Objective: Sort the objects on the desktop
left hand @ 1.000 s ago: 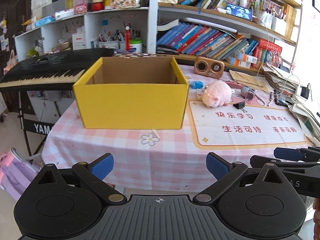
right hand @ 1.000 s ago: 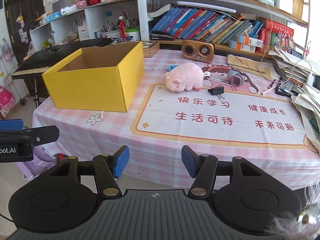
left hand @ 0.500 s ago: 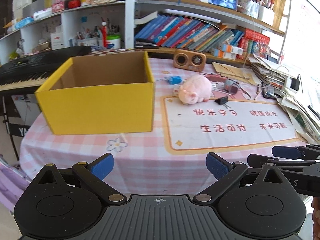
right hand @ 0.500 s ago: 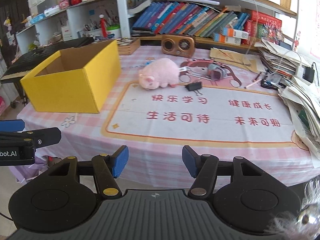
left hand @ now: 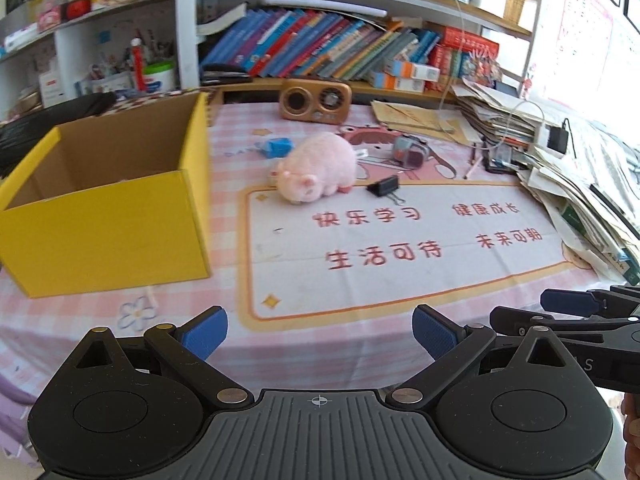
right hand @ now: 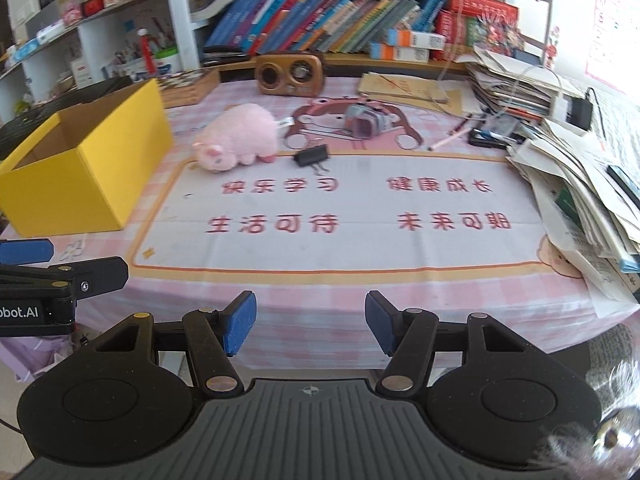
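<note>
1. My left gripper (left hand: pixel 319 334) and right gripper (right hand: pixel 311 322) both hang at the near edge of the table, jaws spread wide and holding nothing; I judge no object has been picked yet.
2. The yellow box (left hand: pixel 108 216) stands open-topped on the left of the table, its inside mostly hidden from me. It is probably there to receive what I sort.
3. The pink plush pig (right hand: pixel 238 138) lies just right of the box, at the far edge of the printed mat (right hand: pixel 340 224), near enough for a short carry.
4. The wooden radio (right hand: pixel 289 73) stands further back, by the bookshelf.
5. A black binder clip (right hand: pixel 311 157) lies just right of the pig; a small blue item (left hand: pixel 278 147) sits behind it, too blurred to name.
6. The checked pink tablecloth (left hand: pixel 120 312) covers the table; paper stacks (right hand: pixel 580 184) crowd its right side, and book-filled shelves run behind.
</note>
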Demonstrator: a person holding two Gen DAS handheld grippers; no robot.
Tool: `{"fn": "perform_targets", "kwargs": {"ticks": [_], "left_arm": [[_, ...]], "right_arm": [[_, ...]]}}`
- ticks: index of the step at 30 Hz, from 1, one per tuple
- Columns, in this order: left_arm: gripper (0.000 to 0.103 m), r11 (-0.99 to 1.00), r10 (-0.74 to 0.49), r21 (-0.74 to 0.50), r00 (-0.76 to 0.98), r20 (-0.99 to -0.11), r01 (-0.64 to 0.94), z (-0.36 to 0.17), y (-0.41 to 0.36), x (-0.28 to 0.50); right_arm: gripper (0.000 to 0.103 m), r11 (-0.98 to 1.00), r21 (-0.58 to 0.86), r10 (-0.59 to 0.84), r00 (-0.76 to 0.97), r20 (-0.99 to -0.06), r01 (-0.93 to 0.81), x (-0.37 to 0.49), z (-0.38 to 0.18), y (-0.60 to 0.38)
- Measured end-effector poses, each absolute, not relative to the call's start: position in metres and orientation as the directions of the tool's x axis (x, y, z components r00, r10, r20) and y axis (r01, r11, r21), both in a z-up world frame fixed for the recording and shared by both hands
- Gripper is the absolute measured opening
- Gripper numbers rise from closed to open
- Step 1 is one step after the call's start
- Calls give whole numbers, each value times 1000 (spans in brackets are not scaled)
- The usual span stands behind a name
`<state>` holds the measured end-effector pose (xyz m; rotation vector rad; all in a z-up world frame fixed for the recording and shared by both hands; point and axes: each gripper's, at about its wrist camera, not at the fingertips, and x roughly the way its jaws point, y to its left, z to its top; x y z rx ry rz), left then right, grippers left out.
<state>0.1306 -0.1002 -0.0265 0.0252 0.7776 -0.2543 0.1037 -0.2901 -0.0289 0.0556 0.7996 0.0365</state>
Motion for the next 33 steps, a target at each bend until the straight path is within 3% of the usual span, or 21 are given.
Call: {"fn": "perform_targets", "kwargs": {"ticks": [11,33], "left_arm": [[100,971,-216,-78,689,-692,226,-25,-130,168],[100,998,-21,29,770,-638,51,1,-177,250]], "right_arm": [[59,998,66,62,684,-727,-21,142,-32,-324],[65,965,79,234,678,-697,-251,242,-38,-354]]}}
